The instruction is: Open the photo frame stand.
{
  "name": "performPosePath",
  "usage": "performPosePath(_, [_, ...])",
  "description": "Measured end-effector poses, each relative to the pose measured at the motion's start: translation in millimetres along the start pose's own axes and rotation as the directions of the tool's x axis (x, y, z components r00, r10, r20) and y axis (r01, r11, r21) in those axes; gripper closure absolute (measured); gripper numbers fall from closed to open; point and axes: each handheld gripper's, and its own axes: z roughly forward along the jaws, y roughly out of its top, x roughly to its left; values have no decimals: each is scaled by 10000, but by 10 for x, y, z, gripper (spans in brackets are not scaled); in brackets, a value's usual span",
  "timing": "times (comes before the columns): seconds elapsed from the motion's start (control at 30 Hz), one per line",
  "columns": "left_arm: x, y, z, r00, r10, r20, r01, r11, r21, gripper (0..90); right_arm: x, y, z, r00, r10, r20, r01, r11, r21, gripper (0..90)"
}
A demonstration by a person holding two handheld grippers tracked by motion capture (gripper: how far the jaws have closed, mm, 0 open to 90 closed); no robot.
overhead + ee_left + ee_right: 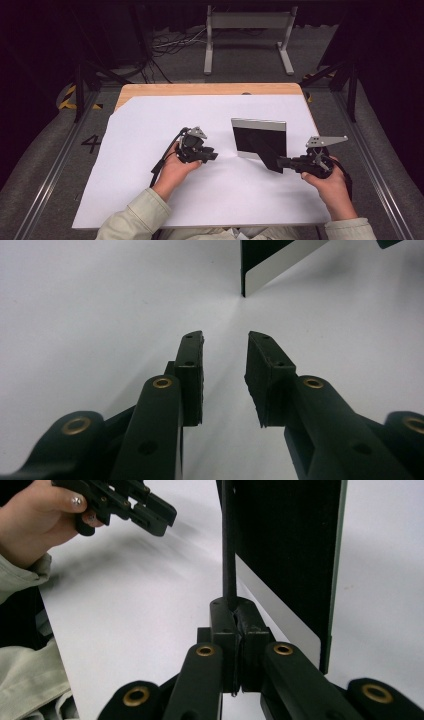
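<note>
High view: a person sits at a worktop [150,92] covered by a large white sheet [150,190], holding a gripper in each hand. A dark picture frame [260,137] with a pale edge stands upright near the middle of the sheet, right of centre, with its black prop leg [272,162] angling down toward the person's right. The right gripper [282,162] lies level and points left, its jaws pressed together on the tip of that leg; in the right gripper view the thin black leg [229,555] rises straight out of the closed right gripper [235,611], with the frame's back [290,555] just beyond it. The left gripper [212,155] hovers low over the sheet, just left of the frame and apart from it, jaws parted with nothing between them. In the left gripper view the left gripper [226,337] points toward the frame's near bottom corner [245,290], which stands ahead and slightly right. The frame's long side runs across the worktop, so the free left gripper is the nearer one to its open left edge.
</note>
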Motion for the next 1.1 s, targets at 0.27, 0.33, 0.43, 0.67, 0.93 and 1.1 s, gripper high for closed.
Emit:
performPosePath(0.27, [-2, 3, 7, 10000, 27, 14, -27, 10000, 25, 694, 23, -76, 16, 9998, 102, 169, -115, 9968, 797, 884])
performPosePath(0.33, [-1, 3, 7, 10000, 24, 13, -24, 10000, 25, 694, 43, -77, 22, 9998, 42, 205, -61, 9955, 943, 884])
performPosePath(0.43, [-1, 3, 5, 10000, 26, 16, -26, 10000, 13, 694, 69, -73, 29, 9995, -17, 302, -18, 9930, 1183, 883])
performPosePath(0.67, [-1, 4, 1, 10000, -8, 30, 8, 10000, 4, 694, 100, -89, 53, 9993, -58, 369, -5, 9859, 1671, 883])
performPosePath(0.93, [-3, 5, 8, 10000, -33, 48, 33, 10000, 24, 693, 127, -141, 100, 9992, -128, 368, 43, 9753, 2208, 882])
performPosePath(1.1, [0, 6, 10, 10000, 15, 30, -15, 10000, -27, 693, 139, -184, 123, 9995, 30, 329, -105, 9734, 2290, 882])
